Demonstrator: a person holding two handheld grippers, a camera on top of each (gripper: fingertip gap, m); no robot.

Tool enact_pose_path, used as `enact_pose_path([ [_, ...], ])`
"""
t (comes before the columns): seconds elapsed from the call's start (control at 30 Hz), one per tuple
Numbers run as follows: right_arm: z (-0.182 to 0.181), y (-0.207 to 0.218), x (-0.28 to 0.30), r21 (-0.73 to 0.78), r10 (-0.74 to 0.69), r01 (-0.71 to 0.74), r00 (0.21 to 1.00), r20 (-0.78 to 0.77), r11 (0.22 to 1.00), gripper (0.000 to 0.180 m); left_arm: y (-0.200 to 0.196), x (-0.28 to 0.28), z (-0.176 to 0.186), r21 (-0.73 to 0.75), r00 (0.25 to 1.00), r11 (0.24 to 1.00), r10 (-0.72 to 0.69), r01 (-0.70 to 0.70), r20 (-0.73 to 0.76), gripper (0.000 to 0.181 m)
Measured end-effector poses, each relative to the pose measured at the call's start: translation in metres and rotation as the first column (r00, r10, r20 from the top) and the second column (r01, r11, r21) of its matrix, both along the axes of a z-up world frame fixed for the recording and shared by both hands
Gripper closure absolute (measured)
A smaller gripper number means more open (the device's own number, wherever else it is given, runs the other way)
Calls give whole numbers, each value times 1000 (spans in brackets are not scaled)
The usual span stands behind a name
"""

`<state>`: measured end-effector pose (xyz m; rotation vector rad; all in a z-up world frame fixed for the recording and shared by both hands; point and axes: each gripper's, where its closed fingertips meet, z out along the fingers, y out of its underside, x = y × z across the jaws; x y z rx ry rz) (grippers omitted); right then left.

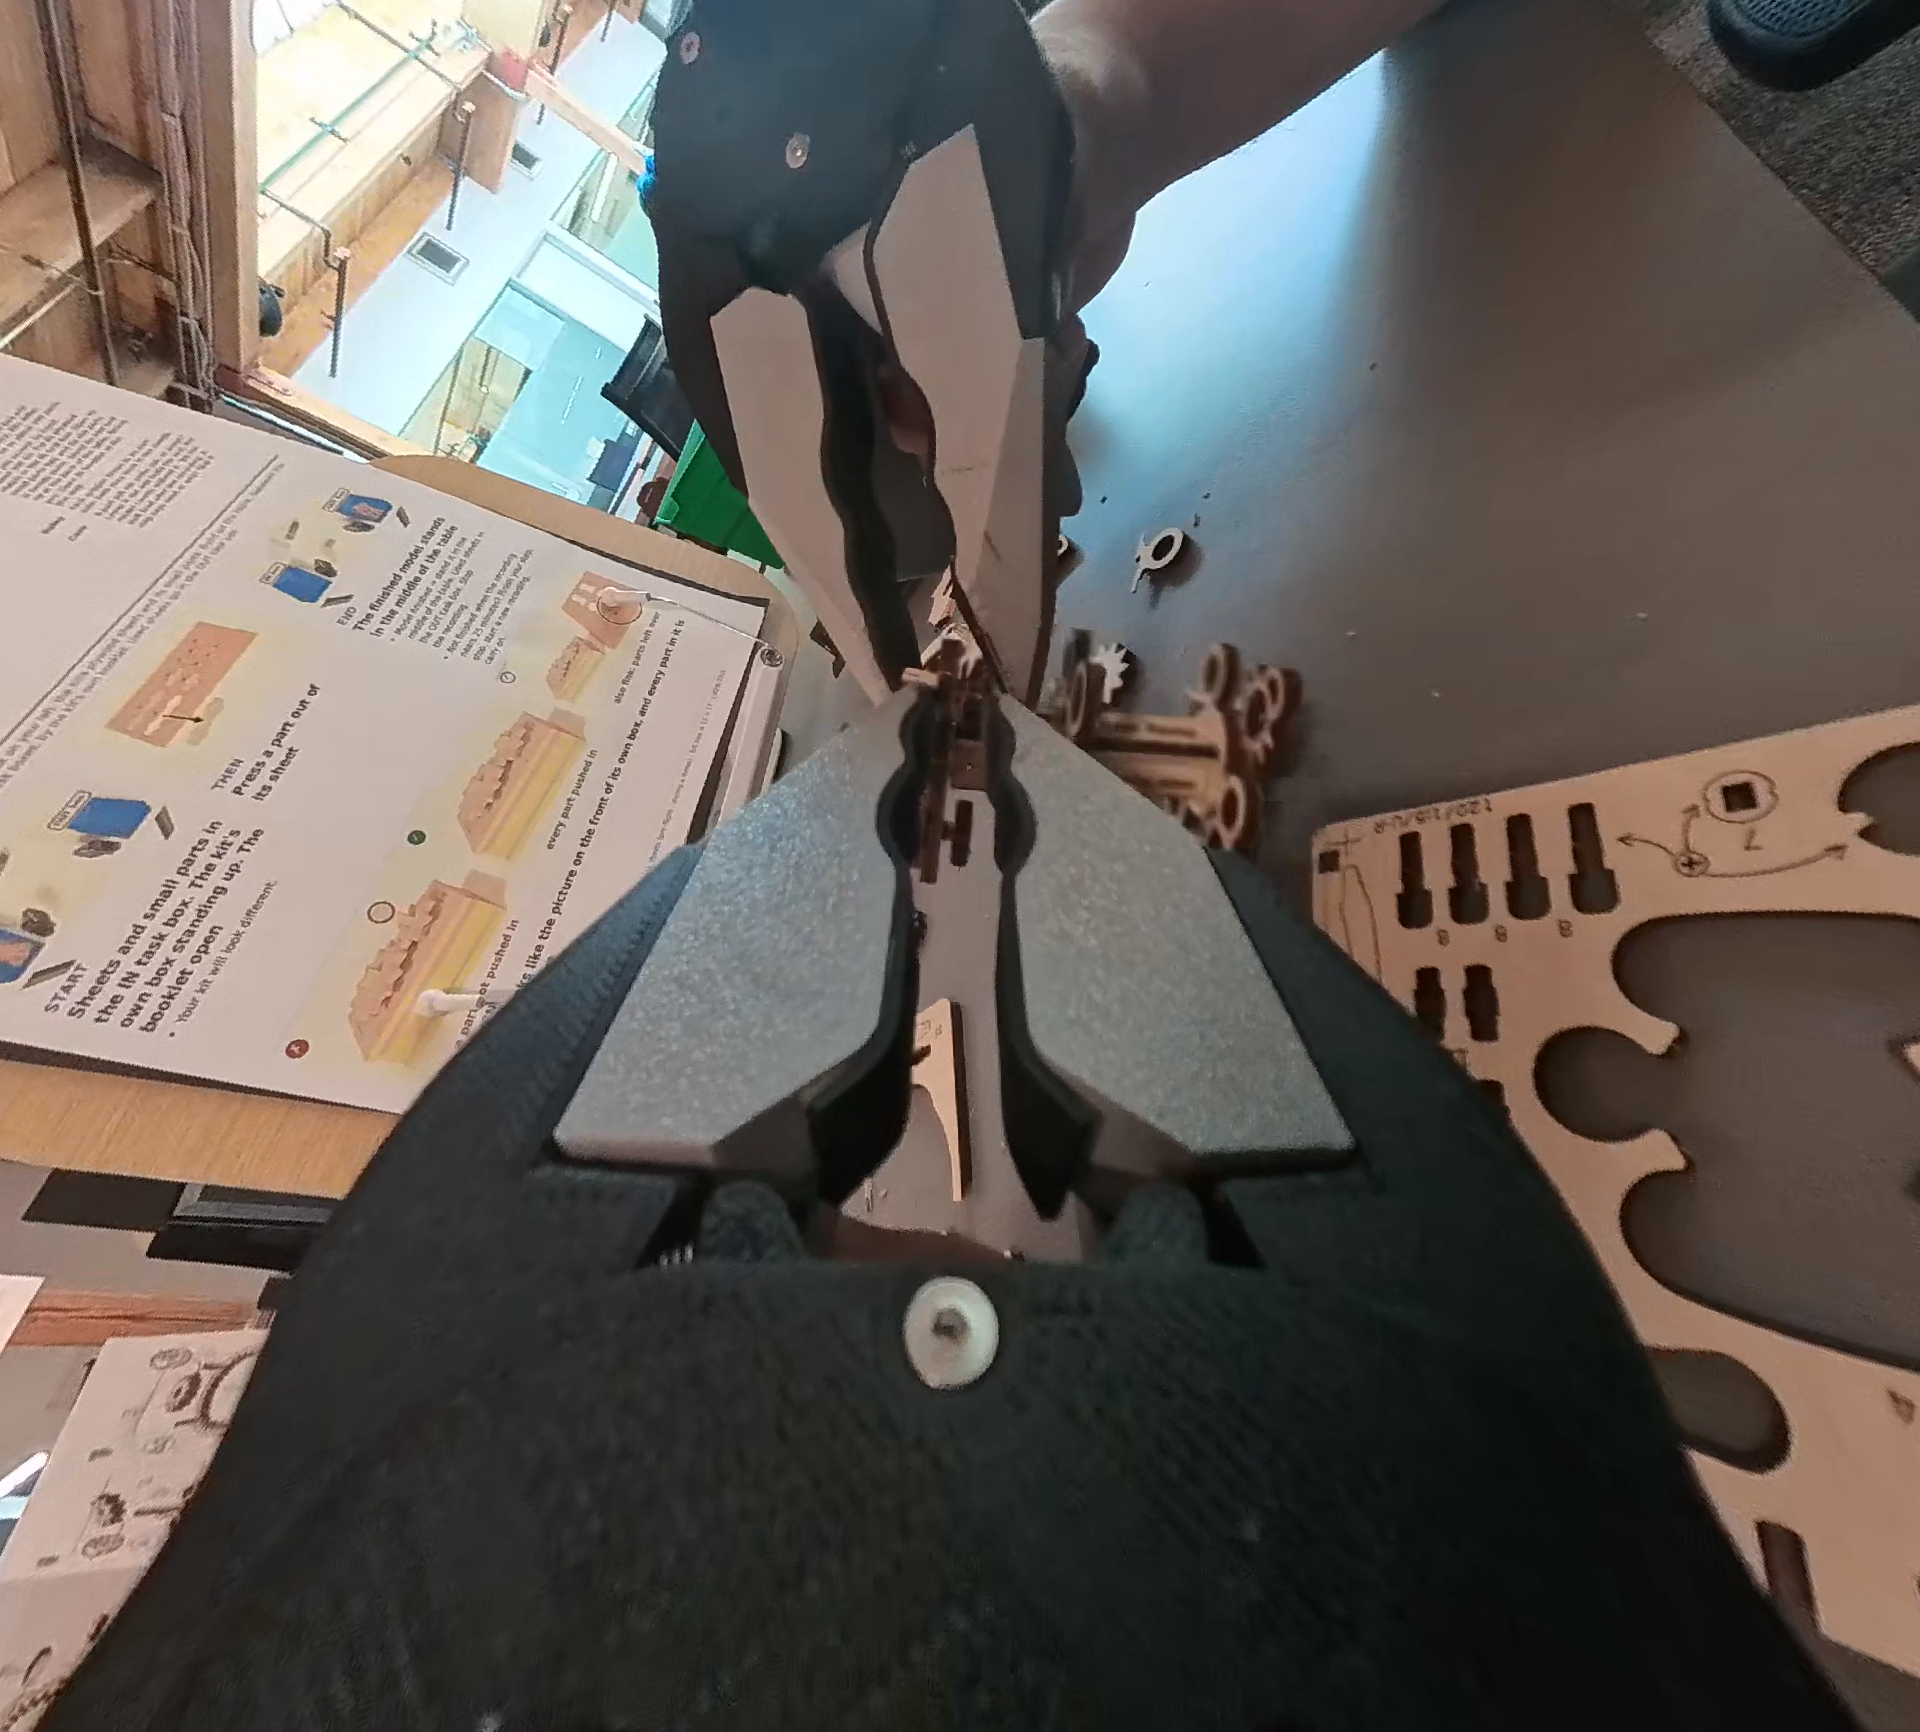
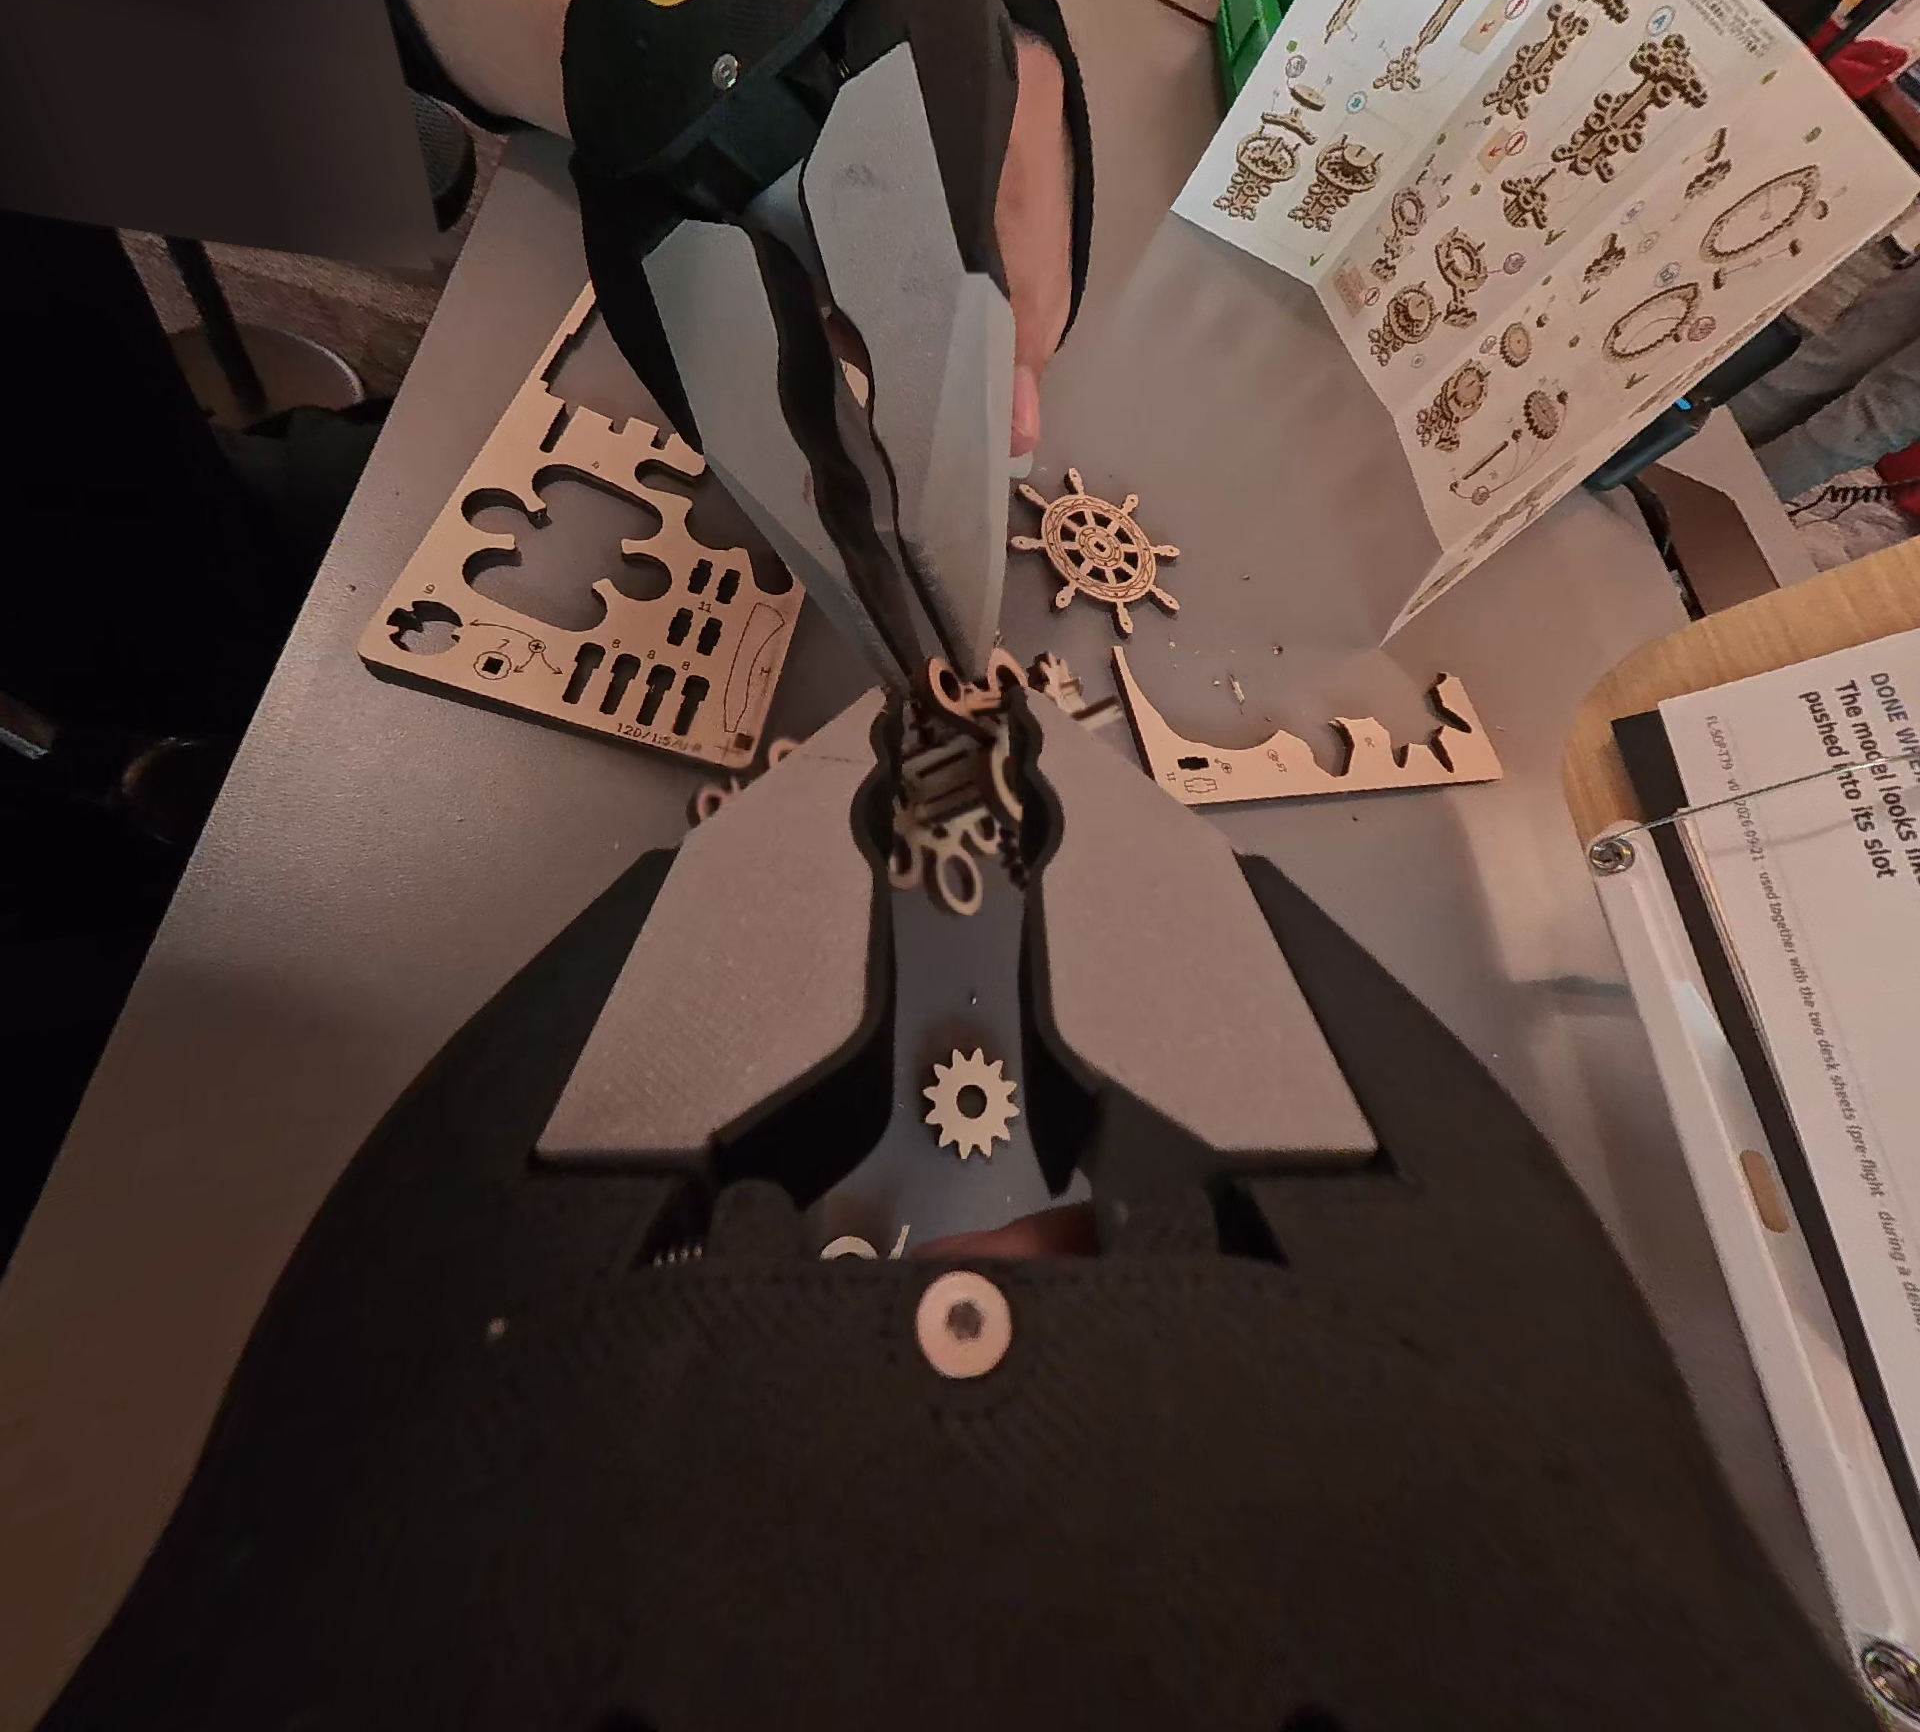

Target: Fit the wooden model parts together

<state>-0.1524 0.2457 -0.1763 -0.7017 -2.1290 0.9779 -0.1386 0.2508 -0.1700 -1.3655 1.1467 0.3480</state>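
Grey counter (image 2: 1299, 456) is strewn with punched sheets; above it a wooden assembly (image 2: 951, 783) is pinched by the right tool (image 2: 951, 747), met tip-to-tip from straight ahead by the left tool (image 1: 951, 737), pressed on a small part.

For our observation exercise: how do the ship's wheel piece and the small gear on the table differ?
The ship's wheel is larger, with engraved spokes and handle knobs; the small gear is plain, with pointed teeth and one centre hole. The wheel lies beyond the fingertips, the gear between the right gripper's fingers. Both lie flat, pale wood.
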Motion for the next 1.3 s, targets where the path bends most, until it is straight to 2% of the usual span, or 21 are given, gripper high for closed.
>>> enact_pose_path([
  [0.37, 1, 3, -2, 22, -14, 14, 1000, -20, 1000, 163, 3, -2, 1, 28, 1000, 999, 25, -24, -17, 175],
  [0.53, -1, 5, -4, 89, -31, 35, 998, -52, 995, 163, 4, -4, -1, 69, 996, 997, 51, -45, -79, 175],
  [0.7, -2, 5, -4, 120, -29, 37, 998, -62, 992, 163, 5, -6, 2, 88, 995, 994, 68, -62, -66, 164],
  [0.8, 0, 2, -3, 112, -17, 24, 998, -63, 993, 163, 2, -2, 0, 77, 996, 996, 39, -33, -75, 175],
  [0.87, -1, 2, -2, 114, -15, 22, 998, -59, 993, 163, 2, -1, -1, 72, 996, 997, 36, -30, -79, 174],
  [1.0, -2, 0, -1, 117, -3, 9, 998, -55, 993, 163, 2, -2, 3, 77, 998, 996, 43, -39, -55, 163],
  [1.13, 1, -2, 0, 104, 9, -3, 998, -59, 995, 163, -3, 2, 1, 65, 998, 998, 4, 0, -59, 175],
  [1.3, 2, -1, 0, 147, 4, 9, 996, -84, 989, 163, -2, 1, 2, 70, 998, 998, 10, -5, -68, 175],
])
